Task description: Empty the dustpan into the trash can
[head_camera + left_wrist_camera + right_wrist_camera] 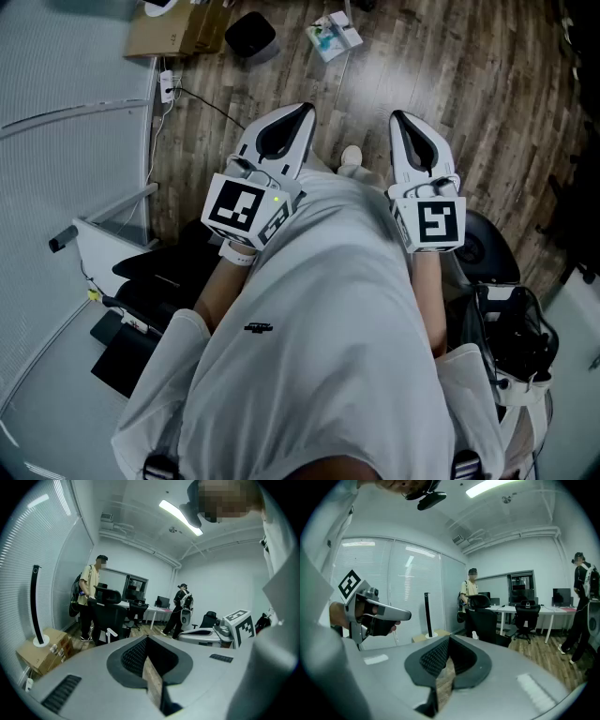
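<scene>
Nearby, a cardboard box (173,33) sits by the frosted wall, and a cable (202,101) runs from a power strip (166,87) across the wood floor (469,84). A dark chair (487,248) stands at the right. Farther off, a standing person (90,597) and a second person (182,606) are among the office chairs (485,618).

The wearer's white shirt (319,328) hides the floor underfoot, all but a shoe tip (352,157).

The left gripper (302,112) and right gripper (400,117) are held side by side, both with jaws pressed together on nothing.

Well ahead of them, what looks like the dustpan (333,36) lies on the floor, pale and squarish with teal bits too small to identify. It sits just right of the black trash can (251,36), not touching it.
</scene>
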{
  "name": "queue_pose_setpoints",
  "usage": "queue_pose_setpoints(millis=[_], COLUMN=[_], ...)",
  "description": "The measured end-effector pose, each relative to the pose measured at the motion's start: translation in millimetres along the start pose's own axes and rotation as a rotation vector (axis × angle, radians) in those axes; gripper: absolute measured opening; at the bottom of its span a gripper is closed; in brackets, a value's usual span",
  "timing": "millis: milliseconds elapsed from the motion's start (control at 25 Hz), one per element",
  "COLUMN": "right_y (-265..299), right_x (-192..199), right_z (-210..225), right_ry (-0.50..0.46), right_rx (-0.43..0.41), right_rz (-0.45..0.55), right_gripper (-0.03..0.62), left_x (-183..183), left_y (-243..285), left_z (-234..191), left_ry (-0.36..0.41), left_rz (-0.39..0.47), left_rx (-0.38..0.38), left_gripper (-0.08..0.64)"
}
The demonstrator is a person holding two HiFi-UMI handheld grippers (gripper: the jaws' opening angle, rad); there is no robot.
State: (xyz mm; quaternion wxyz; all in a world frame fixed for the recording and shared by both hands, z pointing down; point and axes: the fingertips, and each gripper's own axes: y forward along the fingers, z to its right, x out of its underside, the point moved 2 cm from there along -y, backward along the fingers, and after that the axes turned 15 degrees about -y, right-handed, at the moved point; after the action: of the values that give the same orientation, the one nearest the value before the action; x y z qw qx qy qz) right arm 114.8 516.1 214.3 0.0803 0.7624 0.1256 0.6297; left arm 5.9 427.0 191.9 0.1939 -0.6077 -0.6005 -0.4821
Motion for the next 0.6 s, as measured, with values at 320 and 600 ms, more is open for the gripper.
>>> queue_pose_setpoints(millis=[320, 600], right_y=[0, -14], right_x=[-5, 4], right_z=[-24, -20], right_ry=[0.016, 0.034], right_rx=[-0.024, -0.019], right_rz=[0.014, 0.045], right_gripper=[0.011, 0.011], left_x=[10, 21], left_y=[-21, -35], left_z=[-8, 1], left_ry=[-0.007, -0.005], left_rz=[0.020, 0.037], left_rx=[-0.031, -0.072], left_gripper=[0.006, 0.006])
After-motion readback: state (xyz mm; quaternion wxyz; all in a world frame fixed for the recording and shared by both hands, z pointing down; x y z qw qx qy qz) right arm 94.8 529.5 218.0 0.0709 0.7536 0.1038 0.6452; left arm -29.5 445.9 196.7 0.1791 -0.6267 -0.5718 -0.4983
